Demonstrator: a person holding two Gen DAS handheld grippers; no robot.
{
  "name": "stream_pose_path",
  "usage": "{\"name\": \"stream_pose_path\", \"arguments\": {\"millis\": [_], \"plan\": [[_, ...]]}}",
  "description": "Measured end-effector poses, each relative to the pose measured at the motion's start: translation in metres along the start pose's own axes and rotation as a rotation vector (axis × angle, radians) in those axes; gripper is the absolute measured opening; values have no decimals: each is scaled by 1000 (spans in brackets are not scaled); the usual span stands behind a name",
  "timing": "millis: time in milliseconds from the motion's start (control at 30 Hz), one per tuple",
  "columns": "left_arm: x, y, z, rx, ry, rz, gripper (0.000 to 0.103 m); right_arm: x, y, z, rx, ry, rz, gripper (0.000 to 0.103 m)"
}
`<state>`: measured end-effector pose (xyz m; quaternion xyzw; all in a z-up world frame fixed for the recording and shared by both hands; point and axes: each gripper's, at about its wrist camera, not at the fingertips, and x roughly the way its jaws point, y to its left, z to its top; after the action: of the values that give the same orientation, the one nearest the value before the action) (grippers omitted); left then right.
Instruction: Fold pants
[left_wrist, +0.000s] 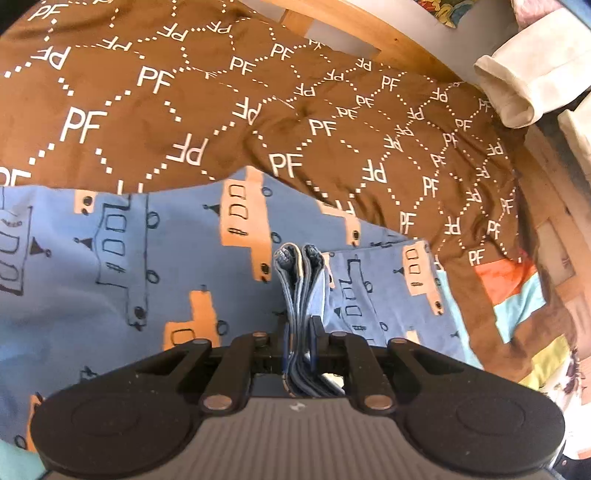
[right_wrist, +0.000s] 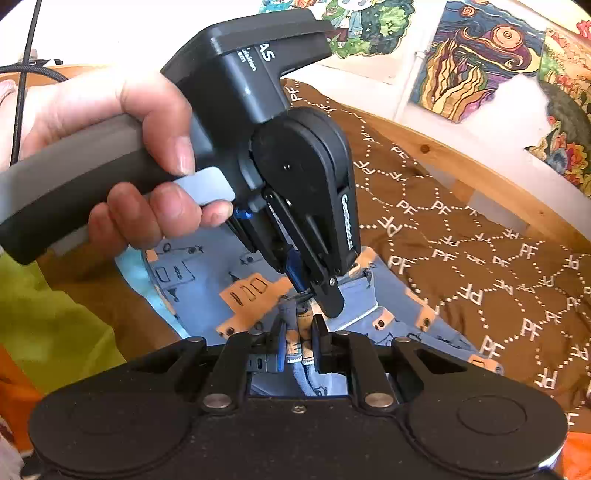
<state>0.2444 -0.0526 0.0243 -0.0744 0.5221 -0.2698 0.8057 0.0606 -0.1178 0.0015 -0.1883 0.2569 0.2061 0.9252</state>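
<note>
Gripping bunched blue pants (left_wrist: 155, 258) in your left gripper (left_wrist: 300, 334), right gripper (right_wrist: 298, 341) likewise clamped on fabric, brown bedspread (left_wrist: 332, 122) beneath.

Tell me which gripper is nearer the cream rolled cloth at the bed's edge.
Left, probably. The cream rolled cloth shows far ahead and to the right of the left gripper. The right gripper, clamped on the same pants, has no sight of it.

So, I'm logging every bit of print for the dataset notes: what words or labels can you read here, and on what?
"PF": white, repeated all over the brown blanket.
"AS": white, on the left gripper housing, cut off.
Small white print beside it: too blurred to read.
Raised lettering on its black side: unreadable.
Blue pants: drawings only, no words.
</note>
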Motion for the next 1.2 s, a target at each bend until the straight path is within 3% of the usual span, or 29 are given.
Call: {"name": "stream_pose_path", "arguments": {"millis": [333,500,600,700,767,800,867,900,1067,1200], "plan": [[10,9,-2,10,39,18,12,11,2,-3,11,28,31,15],[18,20,-2,-2,70,51,26,19,4,-7,21,68,63,17],[17,26,-1,-11,74,52,33,21,1,-9,66,91,95,32],[12,25,1,-2,65,81,46,14,-4,-11,79,88,77,53],[6,24,2,-2,37,106,67,6,-12,-15,89,80,43,73],[4,22,2,-4,17,116,72,1,-18,-17,98,77,9,78],[2,16,2,-8,-29,144,93,-8,-32,-22,110,71,-77,98],[2,13,0,-11,-64,166,96,-10,-40,-25,113,67,-122,101],[15,-3,-6,1,-157,316,102,-9,-90,-34,150,78,-374,102],[34,-2,-11,-1,-169,429,103,12,-121,-38,145,47,-433,102]]}}
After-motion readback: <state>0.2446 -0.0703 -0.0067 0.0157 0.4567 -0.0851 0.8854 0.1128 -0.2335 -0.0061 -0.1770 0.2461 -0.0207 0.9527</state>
